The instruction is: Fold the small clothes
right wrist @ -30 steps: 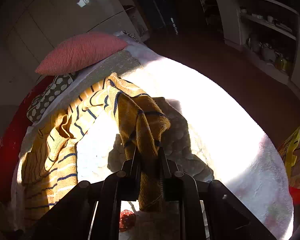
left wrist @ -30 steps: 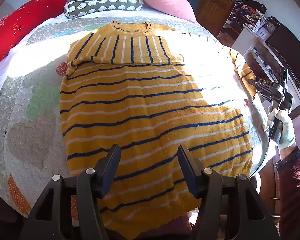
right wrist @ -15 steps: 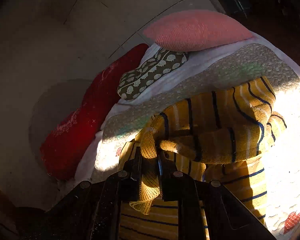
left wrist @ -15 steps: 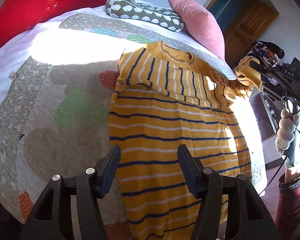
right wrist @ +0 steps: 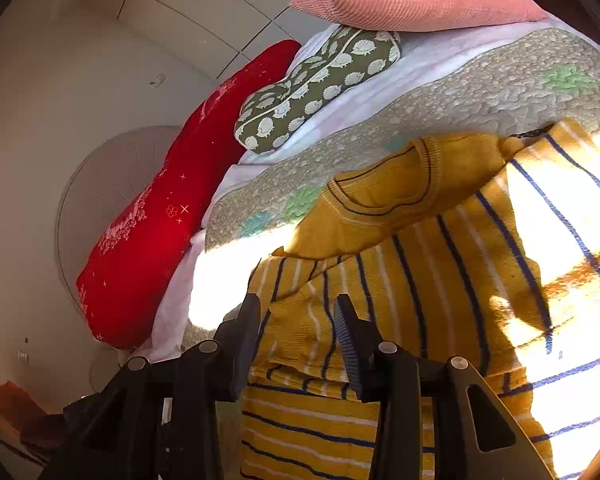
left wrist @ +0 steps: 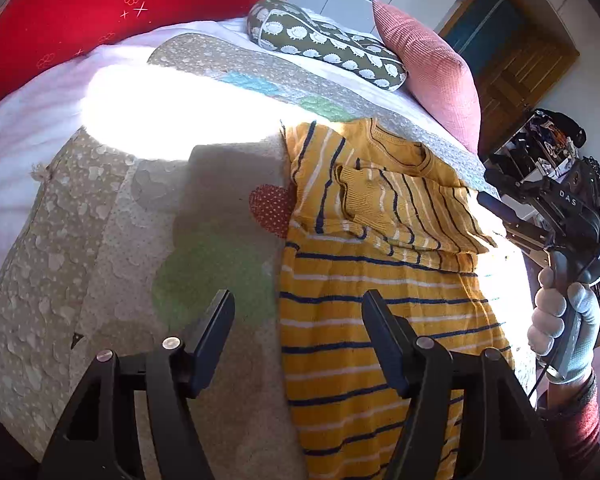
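Sweater (left wrist: 384, 320), yellow with navy and white stripes, lies flat on the quilted bedspread (left wrist: 112, 264), ahead and to the right of the left gripper (left wrist: 298, 334). Its left side edge runs straight up between that gripper's fingers (left wrist: 216, 332), with bare quilt stretching wide to their left as far as the red bolster (left wrist: 84, 28). Both sleeves are folded across the chest, below the neckline. A hedgehog-print cushion (left wrist: 324, 42) and a pink pillow (left wrist: 432, 76) sit beyond the collar. The left gripper's jaws stand wide apart, holding nothing, hovering above the fabric.

Farther right, the right gripper (right wrist: 296, 344) is gripped by a gloved hand (left wrist: 562, 328) just off the sweater's right edge. Its jaws are parted, with the folded sleeve cuff (right wrist: 300, 332) showing in the gap; whether the pads touch the knit I cannot tell.
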`<state>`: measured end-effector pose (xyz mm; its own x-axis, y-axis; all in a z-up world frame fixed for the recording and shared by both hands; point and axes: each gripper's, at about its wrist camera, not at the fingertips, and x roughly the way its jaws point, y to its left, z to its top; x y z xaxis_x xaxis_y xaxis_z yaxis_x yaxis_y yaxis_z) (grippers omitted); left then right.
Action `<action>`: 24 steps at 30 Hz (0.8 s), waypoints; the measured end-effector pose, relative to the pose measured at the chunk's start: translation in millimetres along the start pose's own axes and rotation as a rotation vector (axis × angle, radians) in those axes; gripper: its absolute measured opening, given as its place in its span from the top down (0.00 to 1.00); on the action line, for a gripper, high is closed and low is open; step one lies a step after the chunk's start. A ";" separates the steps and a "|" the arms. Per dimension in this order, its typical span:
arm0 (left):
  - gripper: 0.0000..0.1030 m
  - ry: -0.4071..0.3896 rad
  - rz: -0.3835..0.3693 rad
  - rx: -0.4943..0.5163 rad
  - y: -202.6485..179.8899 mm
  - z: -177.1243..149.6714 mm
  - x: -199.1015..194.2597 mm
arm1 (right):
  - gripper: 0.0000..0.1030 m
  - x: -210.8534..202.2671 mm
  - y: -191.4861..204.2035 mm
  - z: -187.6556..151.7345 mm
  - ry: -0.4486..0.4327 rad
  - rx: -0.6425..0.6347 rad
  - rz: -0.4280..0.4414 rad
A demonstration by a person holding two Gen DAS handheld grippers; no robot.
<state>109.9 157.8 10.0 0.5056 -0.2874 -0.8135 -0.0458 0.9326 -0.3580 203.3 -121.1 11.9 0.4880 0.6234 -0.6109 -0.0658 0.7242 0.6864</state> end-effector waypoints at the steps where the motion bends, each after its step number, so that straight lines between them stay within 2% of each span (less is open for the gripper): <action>1: 0.36 0.003 -0.001 0.015 -5.9 5.4 5.7 | 0.58 -13.8 -12.2 0.1 -0.020 0.010 -0.028; 5: 0.35 0.058 -0.002 0.057 -31.6 32.1 43.5 | 0.57 -72.9 -65.0 -0.3 -0.121 0.092 -0.109; 8: 0.35 0.116 -0.003 0.074 -48.7 53.8 77.2 | 0.54 -112.7 -97.3 -8.7 -0.177 0.162 -0.112; 12: 0.35 0.202 -0.029 -0.003 -49.3 77.3 117.4 | 0.52 -135.4 -113.0 -25.3 -0.190 0.172 -0.105; 15: 0.35 0.237 -0.060 -0.037 -49.2 85.3 131.8 | 0.52 -137.4 -114.4 -34.4 -0.180 0.161 -0.074; 16: 0.38 0.241 -0.063 -0.036 -51.0 86.3 132.7 | 0.52 -135.9 -114.5 -36.8 -0.176 0.159 -0.058; 17: 0.52 0.244 -0.067 -0.027 -53.2 87.1 133.3 | 0.52 -133.7 -114.3 -38.3 -0.171 0.158 -0.037; 18: 0.61 0.254 -0.058 -0.010 -56.2 87.4 134.6 | 0.52 -131.2 -115.0 -40.6 -0.162 0.159 -0.007; 19: 0.75 0.265 -0.044 0.006 -59.1 87.5 135.8 | 0.52 -125.8 -115.2 -40.8 -0.151 0.166 0.023; 20: 0.78 0.272 -0.039 0.015 -60.7 87.0 137.2 | 0.52 -121.4 -115.6 -41.4 -0.143 0.177 0.037; 24: 0.77 0.268 -0.042 0.010 -62.6 84.6 140.4 | 0.52 -97.2 -120.7 -38.3 -0.127 0.223 0.067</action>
<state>256.6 77.6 -43.0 0.2607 -0.3720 -0.8909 -0.0209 0.9204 -0.3904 130.5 -257.8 -26.7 0.5953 0.6157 -0.5162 0.0852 0.5905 0.8025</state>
